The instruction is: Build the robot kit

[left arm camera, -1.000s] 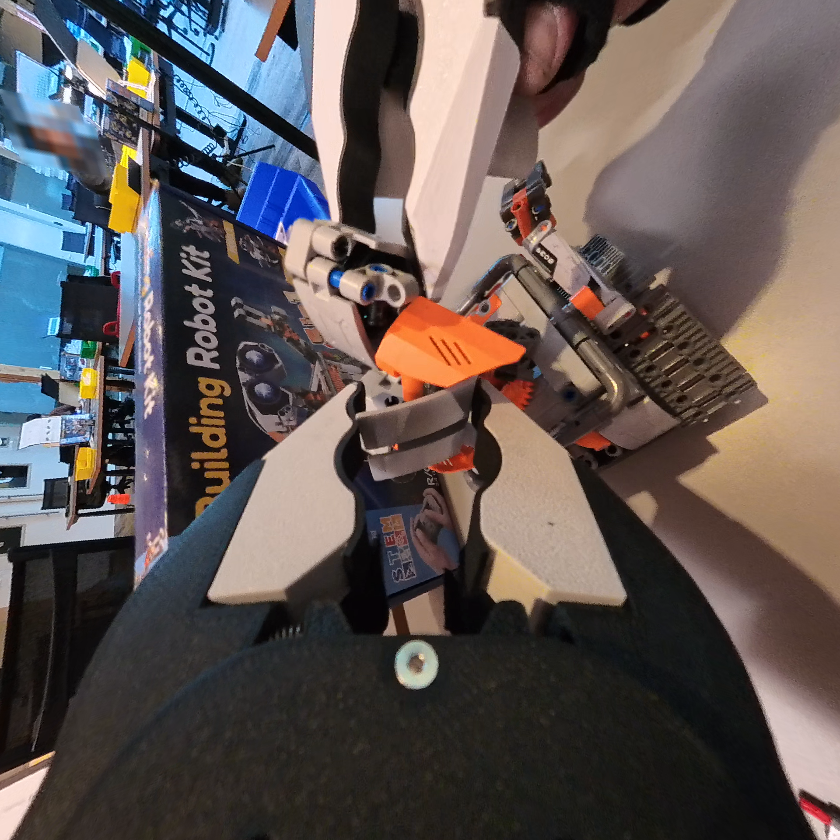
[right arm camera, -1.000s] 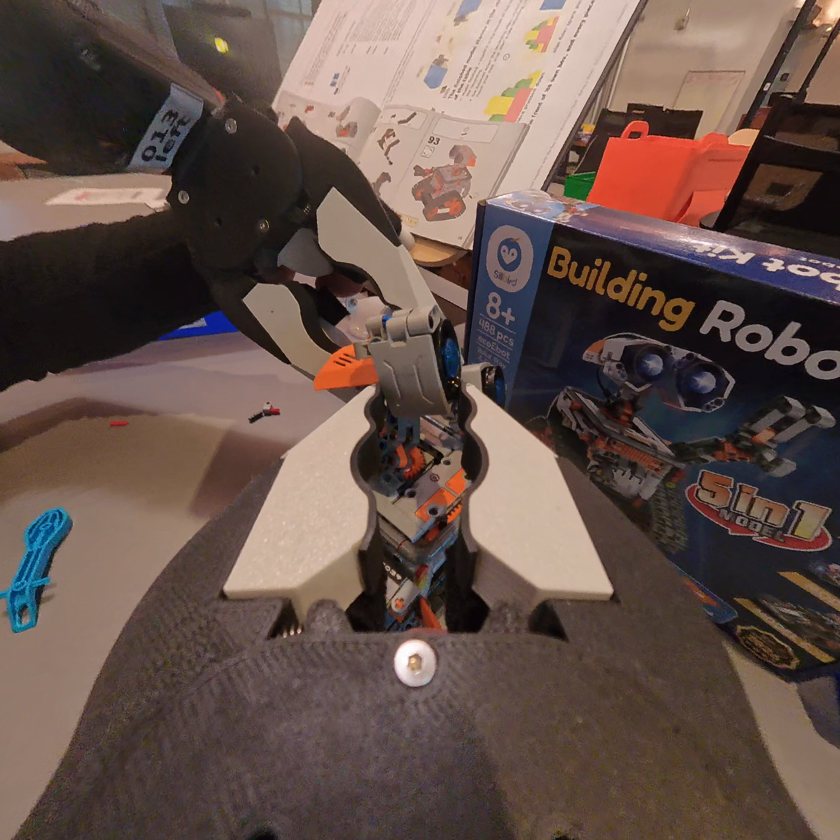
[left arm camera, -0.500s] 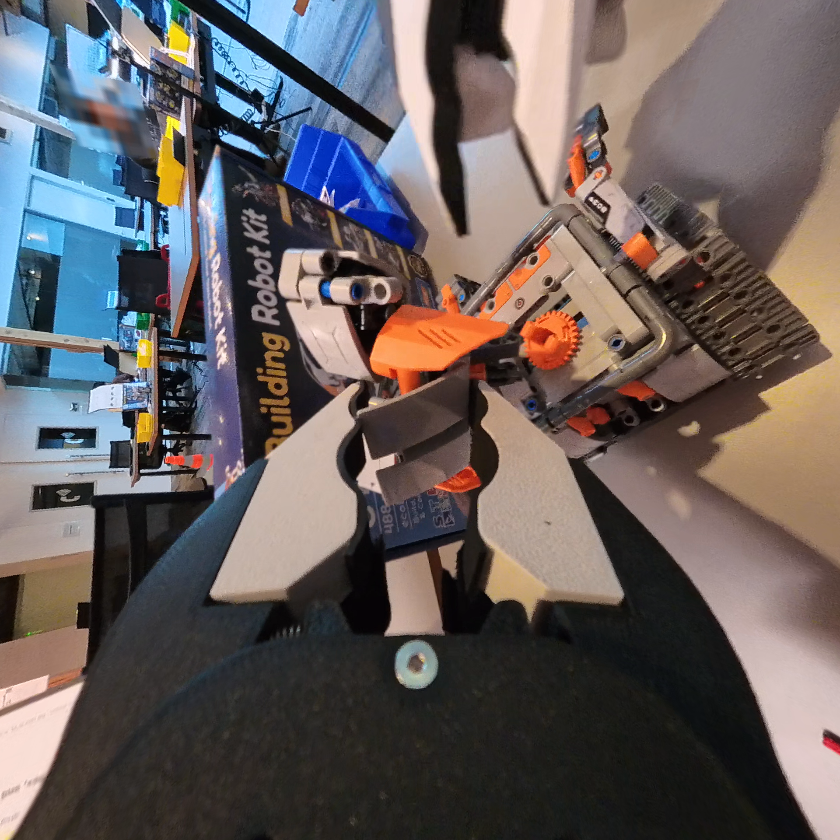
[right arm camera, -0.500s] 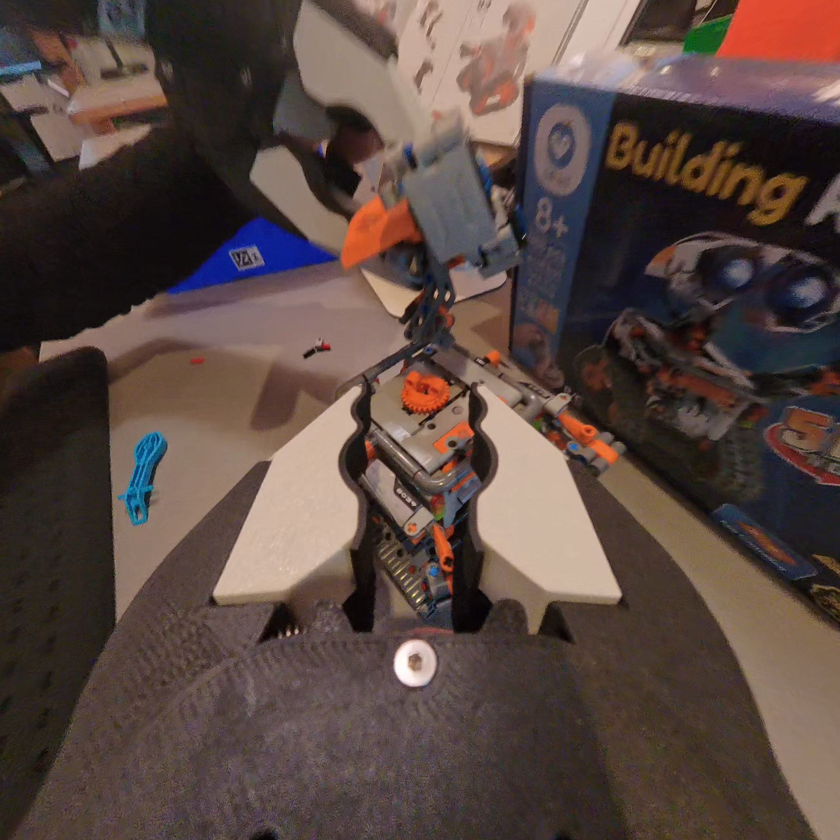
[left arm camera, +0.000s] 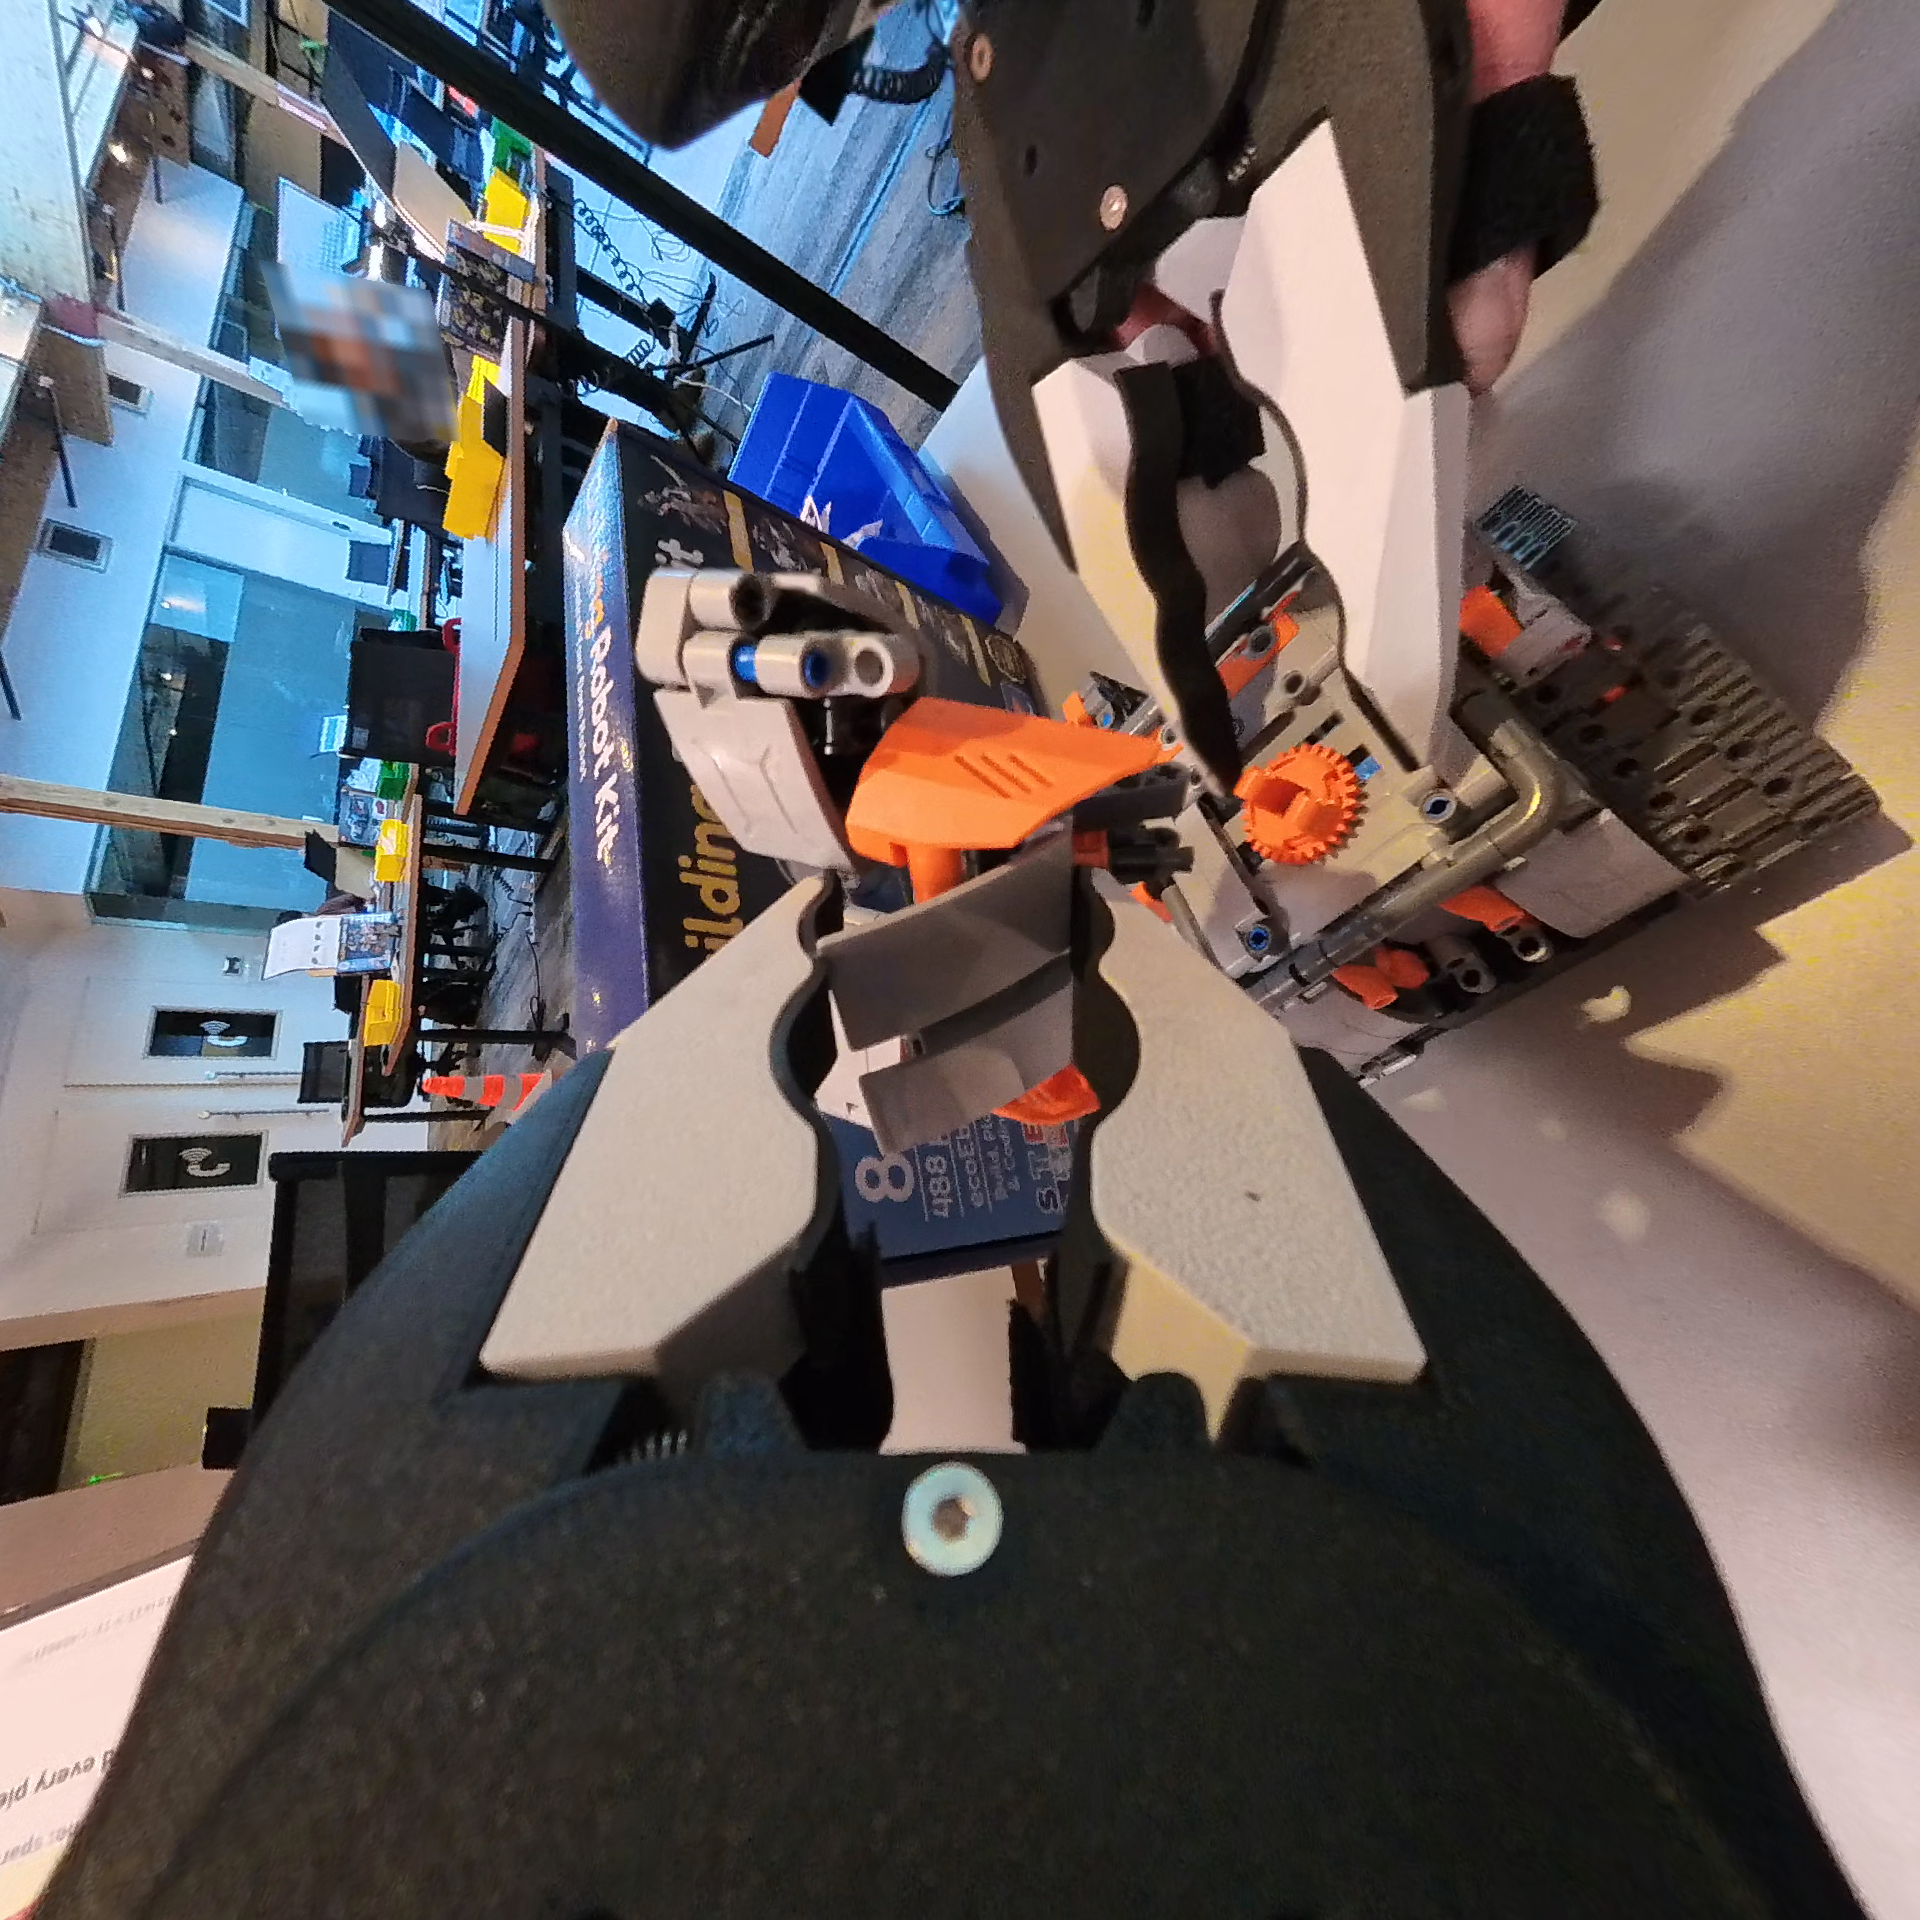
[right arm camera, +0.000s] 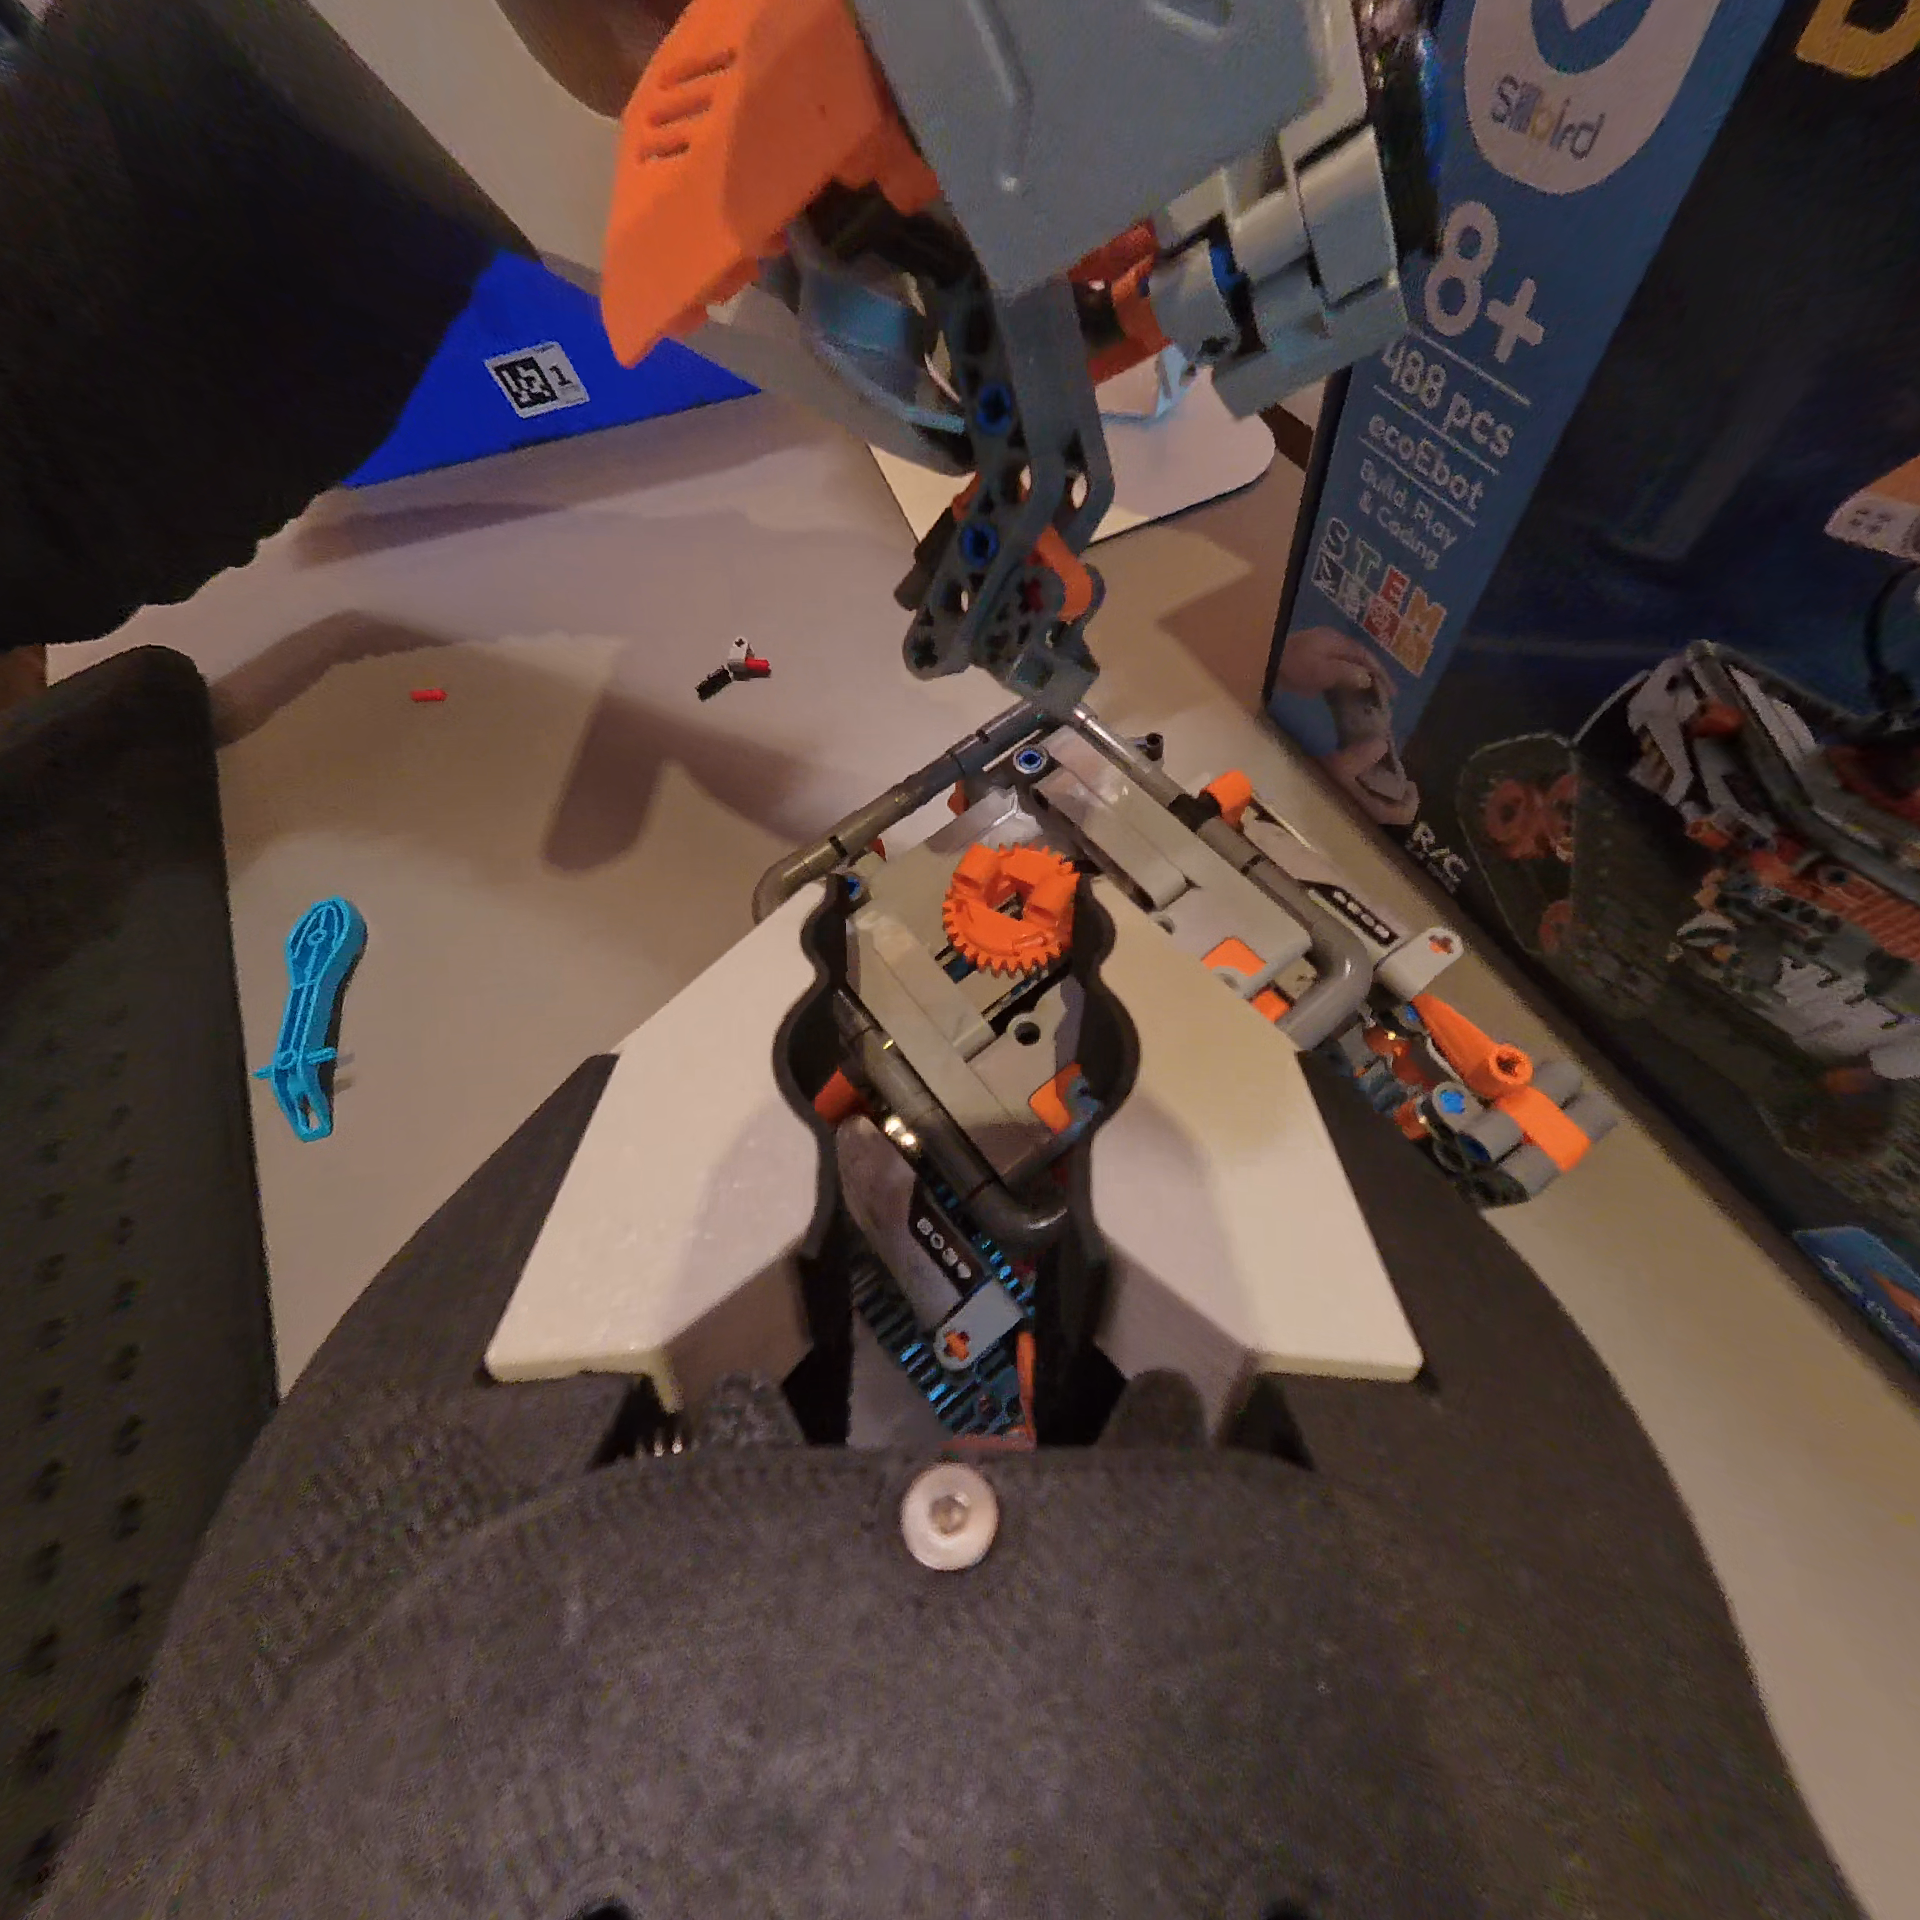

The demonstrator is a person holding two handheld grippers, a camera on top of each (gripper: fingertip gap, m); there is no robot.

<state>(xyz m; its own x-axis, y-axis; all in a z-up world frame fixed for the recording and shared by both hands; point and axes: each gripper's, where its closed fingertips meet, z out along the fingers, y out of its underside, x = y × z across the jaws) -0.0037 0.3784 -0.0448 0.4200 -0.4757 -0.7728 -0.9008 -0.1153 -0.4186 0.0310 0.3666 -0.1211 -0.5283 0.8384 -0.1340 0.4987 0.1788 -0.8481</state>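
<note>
My left gripper (left arm camera: 951, 914) is shut on a dark grey panel of the toy robot's head assembly (left arm camera: 997, 779), a grey and orange piece held in the air. In the right wrist view the head assembly (right arm camera: 1091, 135) hangs at the top, its dark grey neck beam (right arm camera: 997, 582) just above the tracked base (right arm camera: 1226, 914). My right gripper (right arm camera: 956, 904) straddles the base's grey block beside the orange gear (right arm camera: 1003, 909) and is shut on it. The left wrist view shows the right gripper (left arm camera: 1340, 764) coming down from above onto the base (left arm camera: 1662, 748), which rests on the table.
A dark blue kit box (right arm camera: 1558, 520) stands right behind the base. A light blue plastic tool (right arm camera: 312, 1013), a small black and red part (right arm camera: 732, 670) and a red pin (right arm camera: 426, 694) lie on the table to the left. A blue bin (left arm camera: 852, 488) sits beyond the box. From either gripper's tips it is about 35 centimeters to the red pin (right arm camera: 426, 694).
My right gripper has left the head assembly, dropped down and closed in over the tracked base. My left gripper keeps hold of the head assembly, now apart from and above the base.
</note>
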